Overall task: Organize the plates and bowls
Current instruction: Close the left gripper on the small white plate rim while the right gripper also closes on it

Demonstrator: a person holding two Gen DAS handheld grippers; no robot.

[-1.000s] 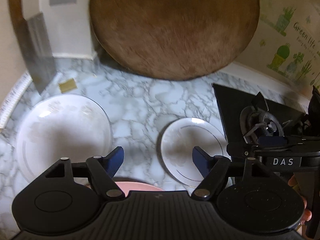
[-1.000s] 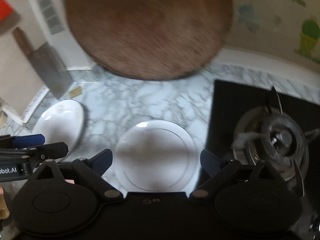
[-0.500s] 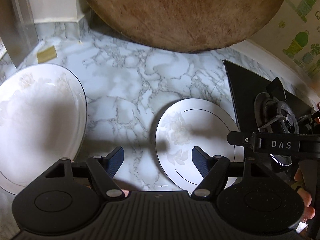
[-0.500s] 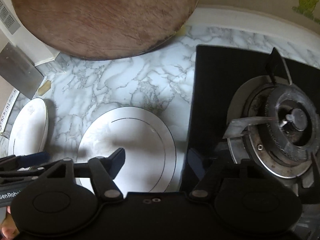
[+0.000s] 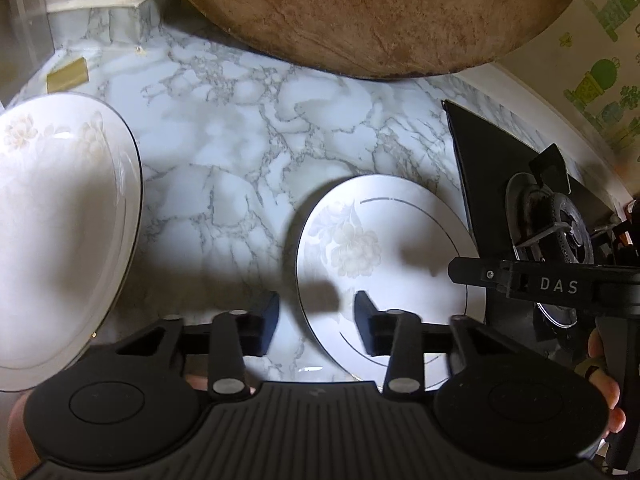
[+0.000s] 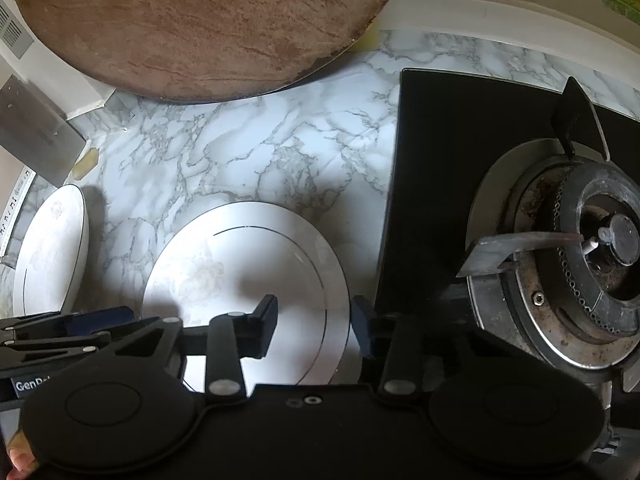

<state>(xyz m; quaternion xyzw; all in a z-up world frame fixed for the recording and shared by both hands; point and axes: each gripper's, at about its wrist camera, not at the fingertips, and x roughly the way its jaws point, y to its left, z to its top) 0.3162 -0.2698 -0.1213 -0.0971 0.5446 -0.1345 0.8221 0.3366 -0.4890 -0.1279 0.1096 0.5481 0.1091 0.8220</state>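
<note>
Two plates are seen on the marble surface (image 5: 224,152): a small plate (image 5: 384,248) just beside the stove (image 6: 440,184), and a large plate (image 5: 60,216) well apart to its left, with bare marble between them. The left gripper (image 5: 316,316) is set astride the small plate's left rim, the right gripper (image 6: 314,326) astride its right rim. Both pairs of jaws have just been closing to a narrow gap; whether the rim is pressed cannot be told. A round board (image 5: 372,12) is leaned at the back.

Bright counter, dark foreground, strong fisheye bend.
We see soft shadows falling across the small plate (image 5: 384,264) ahead of our tongs; edges curve and blur slightly.
</note>
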